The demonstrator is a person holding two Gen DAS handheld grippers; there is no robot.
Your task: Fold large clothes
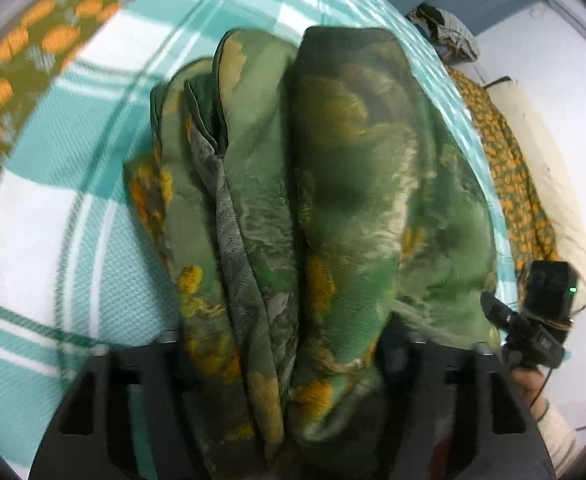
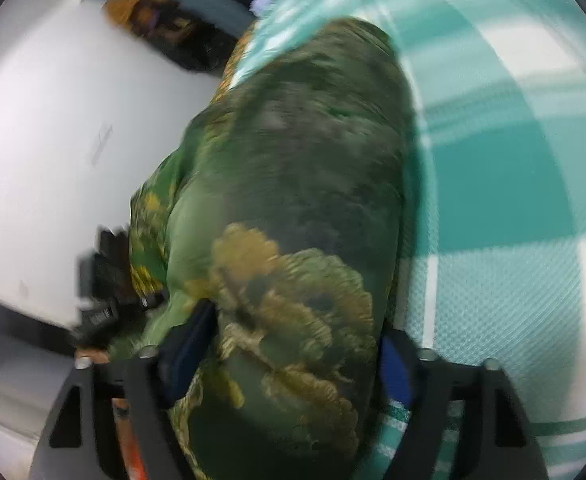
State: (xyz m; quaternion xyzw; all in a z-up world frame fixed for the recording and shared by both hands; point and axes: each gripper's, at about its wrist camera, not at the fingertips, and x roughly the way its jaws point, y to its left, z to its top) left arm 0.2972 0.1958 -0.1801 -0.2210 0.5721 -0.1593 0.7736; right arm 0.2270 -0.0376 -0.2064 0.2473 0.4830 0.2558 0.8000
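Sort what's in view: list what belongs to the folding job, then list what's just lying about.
Part of the job:
- green patterned garment, bunched in folds
- left gripper, garment between its fingers
- right gripper, garment between its fingers
- teal checked sheet under the garment

Lying about:
- orange-flowered cover
- cream pillow
- heap of clothes at the far edge

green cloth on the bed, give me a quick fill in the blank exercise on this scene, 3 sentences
1. The bunched green cloth lies on a bedsheet checked in white and ____.
2. The printed patches on the green cloth are ____ in colour.
3. In the left wrist view, the right gripper shows at the ____ edge of the picture.

Missing words: teal; yellow-orange; right
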